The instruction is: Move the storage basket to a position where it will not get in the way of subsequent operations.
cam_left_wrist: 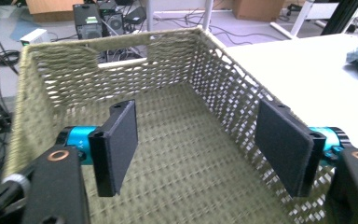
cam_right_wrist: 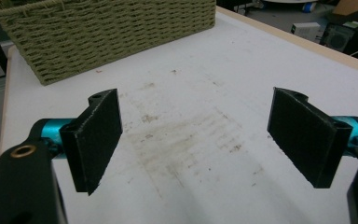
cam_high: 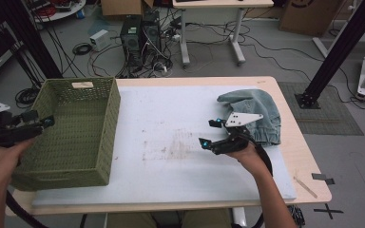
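High view: we see basket (cam_high: 71, 130) empty at 9 o'clock | jeans (cam_high: 256, 114) on table (cam_high: 171, 142) at 3 | left gripper (cam_high: 47, 122), right gripper (cam_high: 210, 133) both wide open, empty | packing not begun.

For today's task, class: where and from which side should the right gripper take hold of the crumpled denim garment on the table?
Pinch a raised fold along the denim garment near its front edge, coming down from above. It lies as a soft, rumpled heap on the white mat, so only bunched ridges offer something to clamp. The right gripper is open beside it.

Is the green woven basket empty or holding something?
Empty: the left gripper view looks down into the basket and shows bare woven floor and walls.
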Motion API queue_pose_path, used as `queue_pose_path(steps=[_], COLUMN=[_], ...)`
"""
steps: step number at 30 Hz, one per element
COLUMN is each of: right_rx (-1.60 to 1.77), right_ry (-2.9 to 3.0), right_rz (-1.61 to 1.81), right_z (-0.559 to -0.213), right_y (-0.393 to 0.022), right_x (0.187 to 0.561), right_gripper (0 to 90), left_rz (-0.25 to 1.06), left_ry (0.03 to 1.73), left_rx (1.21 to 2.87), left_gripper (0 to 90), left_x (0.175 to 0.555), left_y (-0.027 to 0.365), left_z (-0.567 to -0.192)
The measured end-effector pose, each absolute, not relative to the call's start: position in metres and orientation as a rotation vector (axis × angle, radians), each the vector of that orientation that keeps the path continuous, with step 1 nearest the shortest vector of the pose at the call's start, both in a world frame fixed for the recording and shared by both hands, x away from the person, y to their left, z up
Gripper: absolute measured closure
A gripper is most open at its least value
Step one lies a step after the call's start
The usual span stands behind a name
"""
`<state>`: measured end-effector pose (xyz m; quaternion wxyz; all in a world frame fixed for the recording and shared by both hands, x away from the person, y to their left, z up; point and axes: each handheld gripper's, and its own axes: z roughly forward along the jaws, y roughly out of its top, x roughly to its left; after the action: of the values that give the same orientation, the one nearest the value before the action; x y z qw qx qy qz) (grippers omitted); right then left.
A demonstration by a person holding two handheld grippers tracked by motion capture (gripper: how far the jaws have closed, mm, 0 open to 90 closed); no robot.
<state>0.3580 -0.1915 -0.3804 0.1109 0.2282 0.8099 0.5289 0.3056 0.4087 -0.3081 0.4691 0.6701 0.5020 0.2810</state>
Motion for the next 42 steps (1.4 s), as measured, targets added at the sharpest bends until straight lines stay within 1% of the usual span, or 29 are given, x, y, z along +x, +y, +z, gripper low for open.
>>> queue_pose_path(steps=[7,15,25,28,31,37,42], right_rx=[0.692,0.736,0.782,0.789,0.803,0.821,0.837], right_ry=[2.375,2.363,2.356,2.350,2.343,2.330,2.325], right_rz=[1.526,1.489,1.436,1.428,1.418,1.405,1.396], right_z=[-0.383,-0.385,-0.387,-0.387,-0.387,-0.386,-0.387], right_y=[-0.198,-0.211,-0.228,-0.234,-0.240,-0.252,-0.259], right_x=[0.357,0.356,0.354,0.353,0.352,0.350,0.349], right_gripper=[18.0,18.0,18.0,18.0,18.0,18.0,18.0], left_rz=[0.690,0.666,0.608,0.587,0.573,0.538,0.509], left_ry=[1.157,1.053,0.948,0.924,0.909,0.827,0.801], left_rx=[1.650,1.634,1.644,1.650,1.657,1.684,1.705], left_gripper=[25.6,25.6,25.6,25.5,22.1,22.5,22.5], left_x=[0.313,0.321,0.335,0.339,0.344,0.350,0.355], left_y=[0.380,0.342,0.281,0.260,0.240,0.203,0.175], left_z=[-0.308,-0.301,-0.300,-0.302,-0.305,-0.309,-0.316])
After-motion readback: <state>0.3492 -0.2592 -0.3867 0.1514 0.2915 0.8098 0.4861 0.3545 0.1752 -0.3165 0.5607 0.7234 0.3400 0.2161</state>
